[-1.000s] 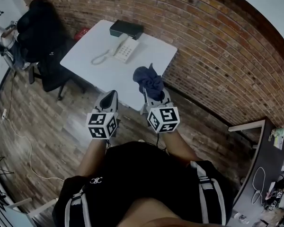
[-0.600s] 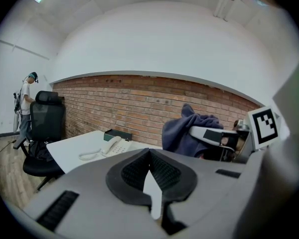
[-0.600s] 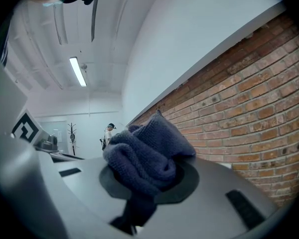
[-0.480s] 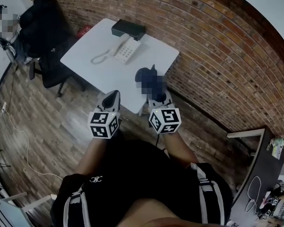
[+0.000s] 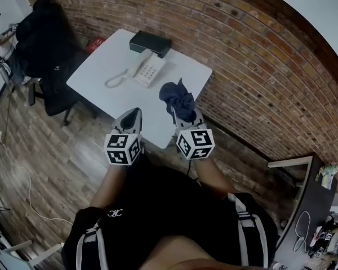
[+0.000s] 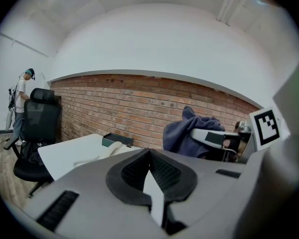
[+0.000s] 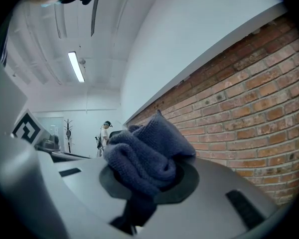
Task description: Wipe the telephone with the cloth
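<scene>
The cream push-button telephone (image 5: pixel 147 69) lay on the white rectangular bench (image 5: pixel 183 67), in its far part. Its long axis ran from the near edge of the bench toward the red-brown brick wall (image 5: pixel 259 66). The far end of the telephone was just beside a flat black box (image 5: pixel 150 43), which stood at the wall side of the bench. The handset rested along the left side of the telephone body, and the curled cord (image 5: pixel 115 81) made a loop on the bench, to the left and nearer to the person. The right gripper (image 5: pixel 183 115) was held above the near right part of the bench, and its jaws were closed on the dark blue knitted cloth (image 5: pixel 177 97). The cloth stood up out of the jaws in a bunched lump, well apart from the telephone. The left gripper (image 5: pixel 131 116) was beside it over the near edge of the bench. Its jaws were pressed together with nothing between them. Both grippers pointed toward the bench and the wall. A black office chair (image 5: pixel 48 49) stood on the wooden floor (image 5: pixel 39 151) to the left of the bench.
</scene>
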`<act>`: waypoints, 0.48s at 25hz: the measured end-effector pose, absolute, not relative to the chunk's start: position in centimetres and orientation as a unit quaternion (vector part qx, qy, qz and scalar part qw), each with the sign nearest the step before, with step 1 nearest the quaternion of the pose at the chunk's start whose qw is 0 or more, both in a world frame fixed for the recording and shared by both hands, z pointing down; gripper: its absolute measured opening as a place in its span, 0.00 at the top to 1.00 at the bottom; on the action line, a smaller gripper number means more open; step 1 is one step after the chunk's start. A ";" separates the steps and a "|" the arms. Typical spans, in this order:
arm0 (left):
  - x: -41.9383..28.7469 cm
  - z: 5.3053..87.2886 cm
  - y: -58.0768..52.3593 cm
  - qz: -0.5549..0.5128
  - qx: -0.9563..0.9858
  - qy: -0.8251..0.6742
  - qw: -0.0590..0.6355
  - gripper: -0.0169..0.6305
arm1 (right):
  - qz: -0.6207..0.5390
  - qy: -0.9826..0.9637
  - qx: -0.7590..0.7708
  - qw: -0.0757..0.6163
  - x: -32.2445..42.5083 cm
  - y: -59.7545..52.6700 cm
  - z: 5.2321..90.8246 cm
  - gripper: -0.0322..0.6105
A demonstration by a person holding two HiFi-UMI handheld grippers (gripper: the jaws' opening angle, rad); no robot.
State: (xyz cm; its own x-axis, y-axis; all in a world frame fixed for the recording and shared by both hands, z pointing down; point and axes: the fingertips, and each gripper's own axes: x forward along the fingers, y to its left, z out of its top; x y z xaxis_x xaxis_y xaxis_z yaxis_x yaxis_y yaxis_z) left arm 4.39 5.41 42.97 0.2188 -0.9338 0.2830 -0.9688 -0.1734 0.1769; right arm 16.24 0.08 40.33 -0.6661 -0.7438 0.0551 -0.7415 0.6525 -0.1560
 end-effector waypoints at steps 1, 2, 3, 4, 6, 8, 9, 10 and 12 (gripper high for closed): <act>3.8 43.1 4.7 0.052 0.765 -0.621 0.164 0.99 | -0.081 0.909 -0.410 0.006 15.6 -0.6 40.3 0.88; 3.2 43.2 3.9 0.050 0.766 -0.618 0.169 0.99 | -0.080 0.908 -0.411 0.004 15.1 -1.2 40.2 0.88; 2.8 43.4 3.1 0.050 0.768 -0.615 0.172 0.99 | -0.079 0.907 -0.413 0.003 14.7 -1.9 40.2 0.88; 2.4 43.4 2.3 0.049 0.770 -0.612 0.174 0.99 | -0.078 0.906 -0.416 0.001 14.4 -2.5 40.1 0.88; 1.5 43.4 0.5 0.048 0.773 -0.607 0.176 0.99 | -0.076 0.904 -0.421 -0.004 13.5 -4.0 40.0 0.88; 0.6 43.4 -1.1 0.046 0.776 -0.603 0.178 0.99 | -0.076 0.902 -0.425 -0.009 12.6 -5.4 40.1 0.88; 0.2 43.4 -1.9 0.046 0.778 -0.601 0.180 0.99 | -0.077 0.901 -0.427 -0.012 12.3 -6.1 40.2 0.88; -0.2 43.6 -2.6 0.046 0.779 -0.598 0.182 0.99 | -0.077 0.900 -0.429 -0.015 11.9 -6.8 40.3 0.88; -0.8 43.9 -3.9 0.048 0.783 -0.591 0.189 0.99 | -0.078 0.896 -0.437 -0.021 11.3 -8.1 40.5 0.88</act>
